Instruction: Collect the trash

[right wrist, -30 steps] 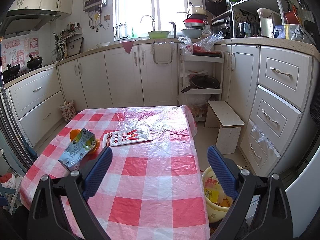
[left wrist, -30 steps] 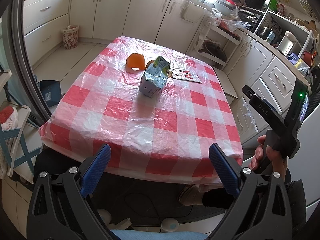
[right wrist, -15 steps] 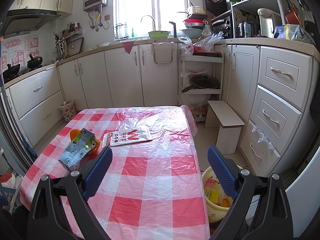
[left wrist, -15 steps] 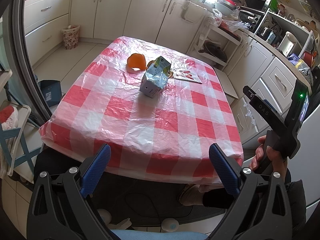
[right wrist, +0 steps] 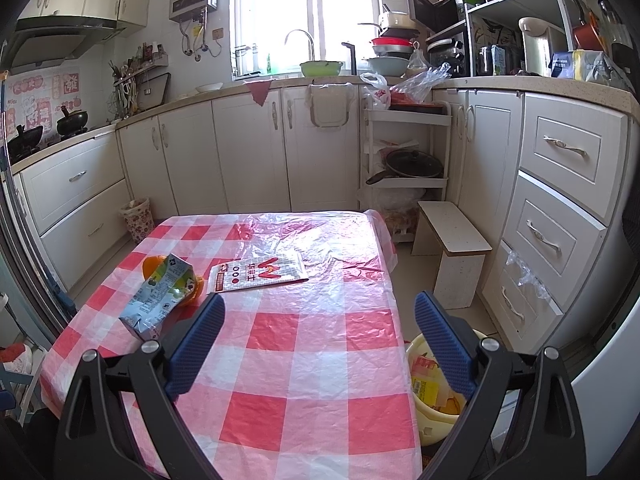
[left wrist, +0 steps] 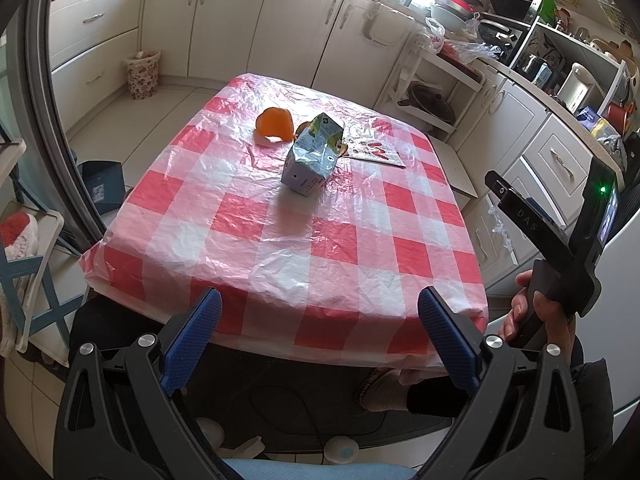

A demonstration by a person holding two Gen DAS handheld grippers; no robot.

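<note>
My left gripper [left wrist: 320, 334] hangs released and empty off the near edge of the table [left wrist: 280, 240], jaws spread wide with nothing between them. My right gripper [right wrist: 320, 338] is equally slack and empty, poised over the checked cloth. I judge this as the approach step: nothing is picked up yet.

Ahead of the left gripper, well apart from it toward the far half of the table, lies the crumpled carton [left wrist: 314, 154]. Just beyond it, and slightly left, sits an orange peel [left wrist: 275, 127], with a second bit of orange tucked against the carton. A flat printed wrapper [right wrist: 258, 274] lies ahead of the right gripper, just right of the carton. Down to the right gripper's right, on the floor beside the table, stands the yellow bin [right wrist: 418, 360], already holding some rubbish.

Next I would reach forward to the carton, close on its crushed body, then carry it to the bin.
</note>
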